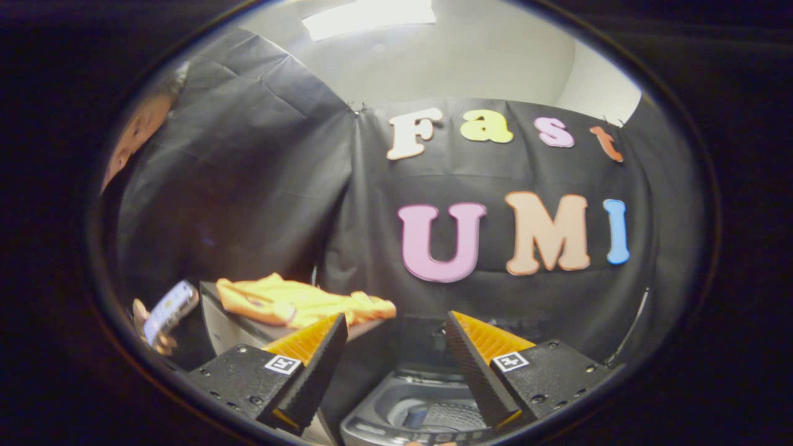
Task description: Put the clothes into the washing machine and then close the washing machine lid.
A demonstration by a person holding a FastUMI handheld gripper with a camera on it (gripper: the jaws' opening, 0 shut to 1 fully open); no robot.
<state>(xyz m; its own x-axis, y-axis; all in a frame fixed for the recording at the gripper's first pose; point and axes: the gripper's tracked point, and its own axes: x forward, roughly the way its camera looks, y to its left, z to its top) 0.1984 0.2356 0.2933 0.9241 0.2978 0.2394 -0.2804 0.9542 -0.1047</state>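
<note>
An orange garment (297, 301) lies crumpled on a dark surface beyond my left finger. My gripper (396, 337) is open, with nothing between its fingers, and it hangs above the scene. Between and below the fingers stands a small grey washing machine (409, 412) with its tub open. A raised dark panel (421, 341) behind the tub looks like its lid, though I cannot tell for sure.
A person stands to the left of the garment, a hand holding a phone (168, 310) near the surface's left end. Black cloth walls close the booth behind and on both sides.
</note>
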